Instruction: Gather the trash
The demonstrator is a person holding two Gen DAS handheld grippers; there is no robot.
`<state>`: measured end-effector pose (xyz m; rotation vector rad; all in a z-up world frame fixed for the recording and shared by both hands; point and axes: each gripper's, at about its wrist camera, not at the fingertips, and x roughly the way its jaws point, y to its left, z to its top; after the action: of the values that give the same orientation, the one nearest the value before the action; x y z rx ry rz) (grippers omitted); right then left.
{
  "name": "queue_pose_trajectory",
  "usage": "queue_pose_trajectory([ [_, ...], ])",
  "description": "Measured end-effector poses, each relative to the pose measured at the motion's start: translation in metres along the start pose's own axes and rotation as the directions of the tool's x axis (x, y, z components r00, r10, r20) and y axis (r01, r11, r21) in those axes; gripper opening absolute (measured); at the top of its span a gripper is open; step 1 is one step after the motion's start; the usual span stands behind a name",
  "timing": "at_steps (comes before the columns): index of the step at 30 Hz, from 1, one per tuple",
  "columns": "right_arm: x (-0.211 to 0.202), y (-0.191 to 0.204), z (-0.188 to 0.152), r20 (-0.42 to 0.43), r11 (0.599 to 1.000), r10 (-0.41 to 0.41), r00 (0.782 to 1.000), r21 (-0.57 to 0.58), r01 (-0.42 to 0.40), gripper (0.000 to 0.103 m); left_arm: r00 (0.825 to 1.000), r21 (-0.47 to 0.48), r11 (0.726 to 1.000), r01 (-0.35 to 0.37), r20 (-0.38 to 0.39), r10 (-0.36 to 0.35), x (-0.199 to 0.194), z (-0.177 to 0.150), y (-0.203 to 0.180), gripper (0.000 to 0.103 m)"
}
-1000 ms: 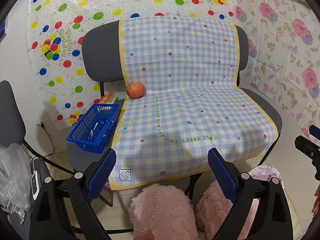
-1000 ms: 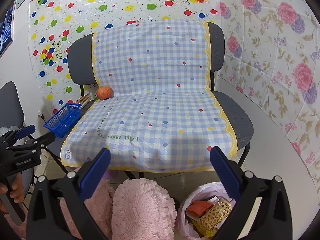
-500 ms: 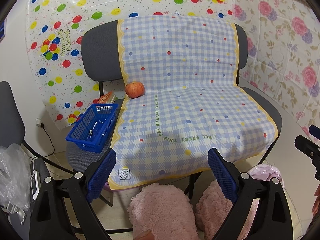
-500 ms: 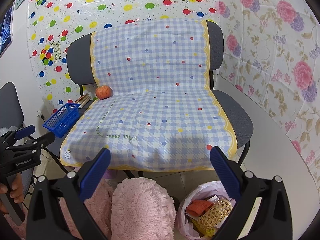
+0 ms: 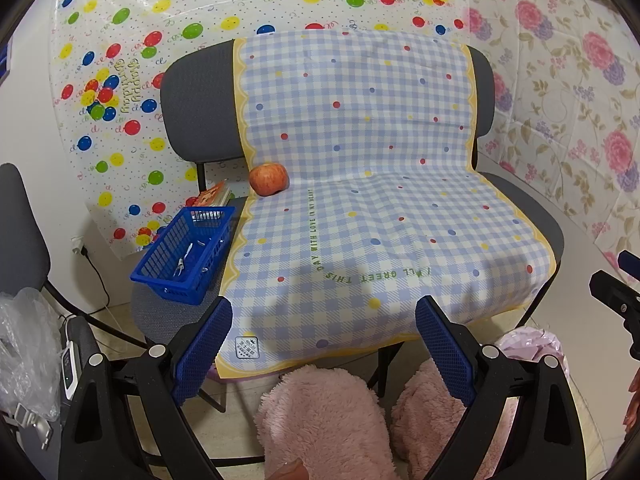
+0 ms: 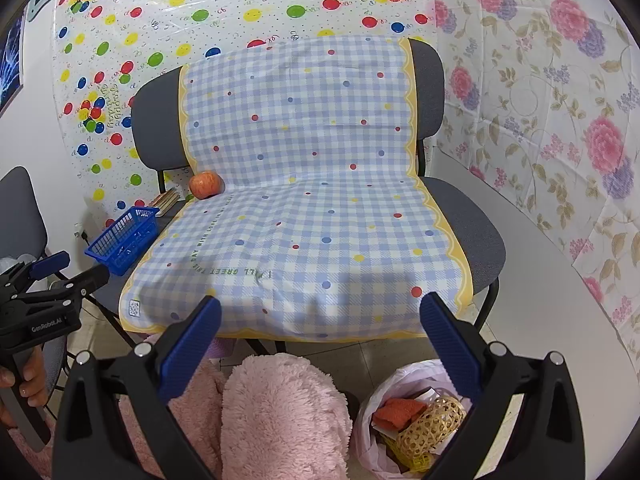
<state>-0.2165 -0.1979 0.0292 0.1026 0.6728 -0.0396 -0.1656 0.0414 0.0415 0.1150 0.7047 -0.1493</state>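
A pink trash bag (image 6: 404, 420) stands on the floor below the right gripper, holding an orange scrap, a woven bamboo ball and other bits; its edge shows in the left wrist view (image 5: 532, 344). A red apple (image 5: 269, 179) lies at the back left of the chequered cloth (image 5: 360, 208) over the chairs; it also shows in the right wrist view (image 6: 205, 185). My left gripper (image 5: 323, 344) is open and empty in front of the cloth's front edge. My right gripper (image 6: 320, 344) is open and empty, above the bag.
A blue plastic basket (image 5: 185, 254) with small metal items sits on the grey seat left of the cloth, books (image 5: 212, 196) behind it. Pink fluffy slippers (image 5: 320, 420) are below. A clear plastic bag (image 5: 24, 352) lies far left.
Both grippers have drifted very slightly; the scene is otherwise the same and both stay open.
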Motion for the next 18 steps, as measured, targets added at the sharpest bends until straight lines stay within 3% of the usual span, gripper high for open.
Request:
queue_pose_trajectory([
  [13,0.002,0.001,-0.001,-0.004,1.000,-0.003,1.000,0.007,0.003,0.097,1.000,0.000,1.000,-0.003,-0.001,0.003,0.002,-0.003,-0.002,0.092],
  [18,0.011,0.000,0.001,-0.018,1.000,-0.001,1.000,0.015,0.001,0.097,0.999,0.018,1.000,-0.021,0.042,0.020,0.007,-0.005,-0.004,0.092],
])
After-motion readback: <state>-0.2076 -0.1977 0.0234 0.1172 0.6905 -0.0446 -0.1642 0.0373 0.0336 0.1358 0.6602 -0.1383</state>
